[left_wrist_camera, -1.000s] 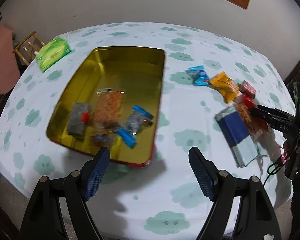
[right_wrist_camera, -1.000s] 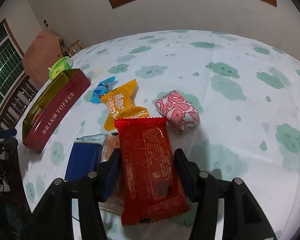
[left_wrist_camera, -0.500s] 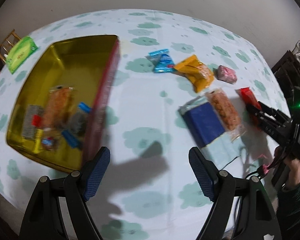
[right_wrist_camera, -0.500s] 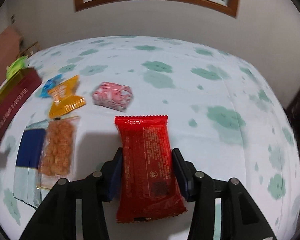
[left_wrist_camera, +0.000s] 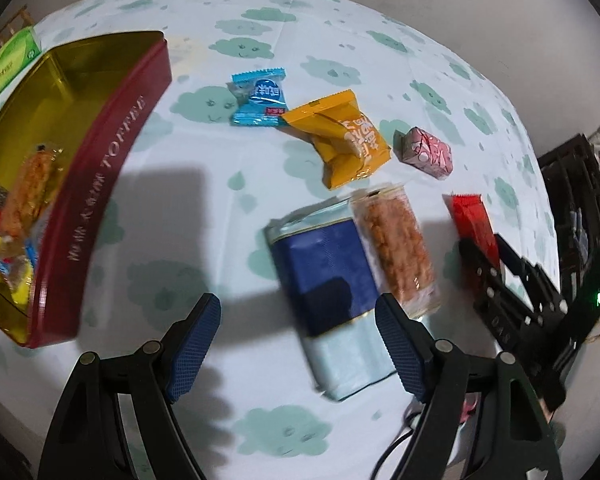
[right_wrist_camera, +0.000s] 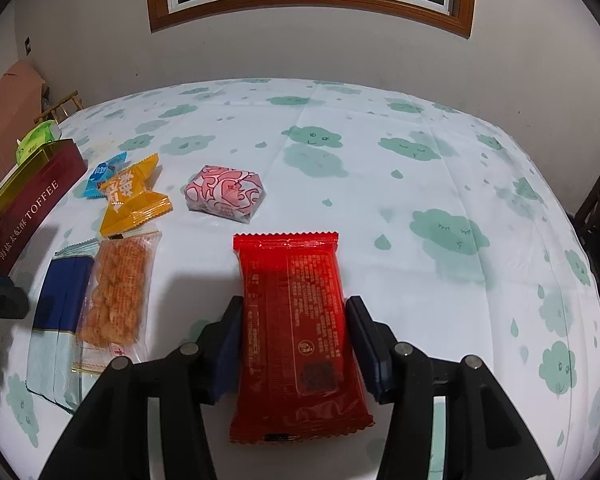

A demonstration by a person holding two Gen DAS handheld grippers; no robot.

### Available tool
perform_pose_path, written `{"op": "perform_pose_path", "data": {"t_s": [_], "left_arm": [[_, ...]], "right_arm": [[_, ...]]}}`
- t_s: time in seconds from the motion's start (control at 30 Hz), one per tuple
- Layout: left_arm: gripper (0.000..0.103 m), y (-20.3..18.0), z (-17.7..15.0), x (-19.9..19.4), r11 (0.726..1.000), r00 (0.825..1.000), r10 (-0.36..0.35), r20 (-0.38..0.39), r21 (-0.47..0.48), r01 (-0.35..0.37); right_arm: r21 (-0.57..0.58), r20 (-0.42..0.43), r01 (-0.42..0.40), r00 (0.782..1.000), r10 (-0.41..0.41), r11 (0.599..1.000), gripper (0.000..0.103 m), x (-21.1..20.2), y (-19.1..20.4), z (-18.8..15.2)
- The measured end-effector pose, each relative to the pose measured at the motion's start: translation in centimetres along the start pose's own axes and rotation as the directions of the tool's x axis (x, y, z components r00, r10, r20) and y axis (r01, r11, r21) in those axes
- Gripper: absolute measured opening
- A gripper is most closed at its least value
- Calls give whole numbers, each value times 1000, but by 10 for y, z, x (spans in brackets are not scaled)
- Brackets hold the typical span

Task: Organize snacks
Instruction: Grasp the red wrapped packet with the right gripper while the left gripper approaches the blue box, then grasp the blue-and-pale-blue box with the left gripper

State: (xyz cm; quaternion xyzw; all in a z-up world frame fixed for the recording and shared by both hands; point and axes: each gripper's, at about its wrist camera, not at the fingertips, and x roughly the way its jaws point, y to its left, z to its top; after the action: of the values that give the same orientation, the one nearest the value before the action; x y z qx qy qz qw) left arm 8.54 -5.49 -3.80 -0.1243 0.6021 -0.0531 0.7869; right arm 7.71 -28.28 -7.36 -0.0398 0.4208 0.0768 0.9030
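On the cloud-print tablecloth [right_wrist_camera: 380, 168], right gripper [right_wrist_camera: 294, 338] clamps the red packet [right_wrist_camera: 296, 320] w/ both pads on its long edges – keep it flat, carry left to the toffee tin [left_wrist_camera: 100, 184] – left gripper [left_wrist_camera: 298, 340] hangs wide, empty, over the blue packet [left_wrist_camera: 328, 268].

Right tongs [right_wrist_camera: 294, 338] clamp red snack packet [right_wrist_camera: 296, 320] above tablecloth [right_wrist_camera: 420, 208].
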Motion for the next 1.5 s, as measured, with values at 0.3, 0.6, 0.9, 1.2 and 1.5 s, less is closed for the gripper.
{"op": "perform_pose_path", "data": {"t_s": [0.3, 0.6, 0.9, 1.2, 1.5], "left_arm": [[68, -19, 4, 20, 999, 999, 17, -31, -50, -18], [64, -29, 1, 24, 998, 998, 66, -19, -5, -66], [64, -18, -3, 20, 995, 995, 102, -23, 26, -101], [69, -29, -11, 26, 983, 984, 177, -3, 41, -177], [48, -24, -24, 27, 966, 976, 215, 34, 138, -217]], "right_arm": [[27, 7, -35, 999, 35, 999, 54, -1, -5, -1], [41, 11, -53, 999, 52, 998, 54, -1, -8, -1], [43, 12, -55, 998, 54, 998, 54, -1, -8, -1], [43, 12, -54, 998, 54, 998, 54, -1, -9, -1], [44, 12, -55, 998, 55, 997, 54, -1, -8, -1]]}}
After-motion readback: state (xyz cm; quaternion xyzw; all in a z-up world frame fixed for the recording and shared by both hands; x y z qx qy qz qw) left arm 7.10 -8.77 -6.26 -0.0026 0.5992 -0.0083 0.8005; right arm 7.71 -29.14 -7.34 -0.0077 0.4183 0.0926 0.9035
